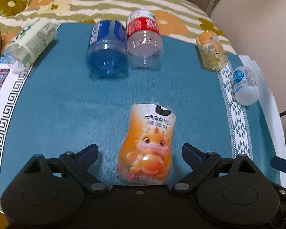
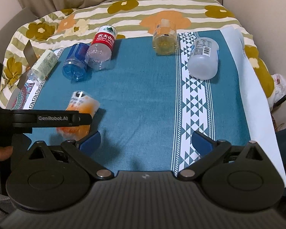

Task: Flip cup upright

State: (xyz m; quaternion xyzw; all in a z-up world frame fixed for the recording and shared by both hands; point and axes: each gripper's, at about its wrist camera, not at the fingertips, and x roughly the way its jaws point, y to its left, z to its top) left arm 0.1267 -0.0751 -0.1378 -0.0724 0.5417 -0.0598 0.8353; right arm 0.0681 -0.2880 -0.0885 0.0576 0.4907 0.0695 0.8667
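Note:
An orange cup (image 1: 148, 145) cut from a bottle, with a cartoon dragon label, lies between the open fingers of my left gripper (image 1: 140, 151), which do not touch it. In the right wrist view the same cup (image 2: 82, 110) lies tilted on the teal cloth (image 2: 139, 95), partly hidden by the left gripper's black finger. My right gripper (image 2: 146, 140) is open and empty over the cloth, to the right of the cup.
Other cut-bottle cups lie on their sides: a blue one (image 1: 106, 51), a red-labelled clear one (image 1: 144, 43), a pale green one (image 1: 31, 43) at the left, a yellow one (image 1: 212, 50) and a white one (image 1: 245, 85) at the right. A floral blanket (image 2: 124, 5) lies behind.

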